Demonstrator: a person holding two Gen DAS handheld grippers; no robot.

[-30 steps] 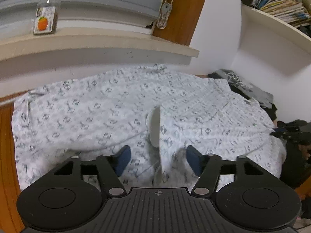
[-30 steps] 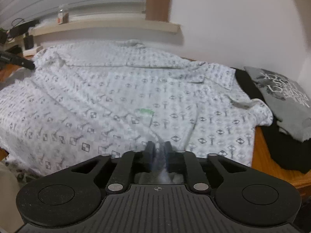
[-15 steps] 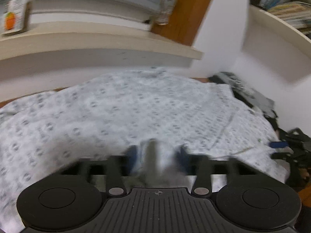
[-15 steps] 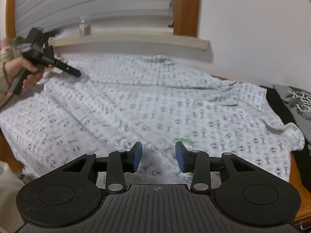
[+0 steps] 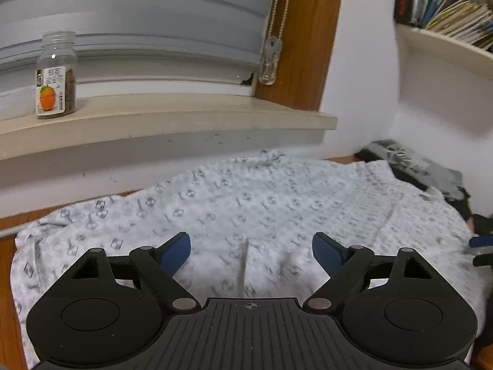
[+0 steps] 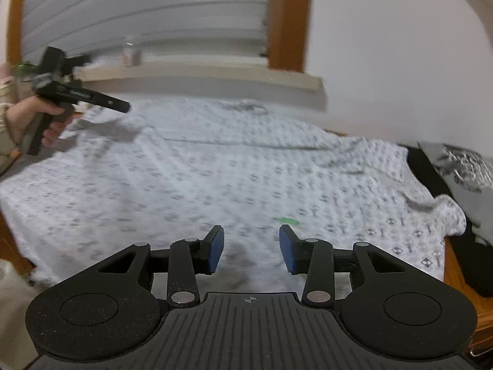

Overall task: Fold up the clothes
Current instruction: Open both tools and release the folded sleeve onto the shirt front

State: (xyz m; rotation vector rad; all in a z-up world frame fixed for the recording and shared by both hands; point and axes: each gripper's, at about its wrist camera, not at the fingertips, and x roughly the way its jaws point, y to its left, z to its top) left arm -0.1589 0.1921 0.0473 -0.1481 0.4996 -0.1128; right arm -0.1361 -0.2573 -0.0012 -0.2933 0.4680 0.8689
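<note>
1. White patterned shirt [image 5: 246,209] spread flat across the wooden table [image 5: 6,265], reaching nearly to the wall under the window sill [image 5: 172,117].
2. Left gripper [image 5: 251,251] hovering over the near edge of the shirt, jaws opening and spread wide, blue pads [image 5: 175,251] clear of the cloth; a small upright ridge of fabric [image 5: 243,265] standing between them, touched by neither.
3. Right gripper [image 6: 251,252] above the near part of the shirt, jaws partly spread, nothing pinched.
4. In the right wrist view, left gripper at far left, gripped by a hand [image 6: 34,117], raised above the shirt's far left corner.
5. Small green mark [image 6: 286,221] on the cloth just beyond the right jaws; blurred, possibly a label.
6. Grey printed garment [image 6: 462,172] on dark clothes at the right, beside the shirt's sleeve [image 6: 443,215].
7. Jar with an orange label [image 5: 55,77] upright on the sill, far left.
</note>
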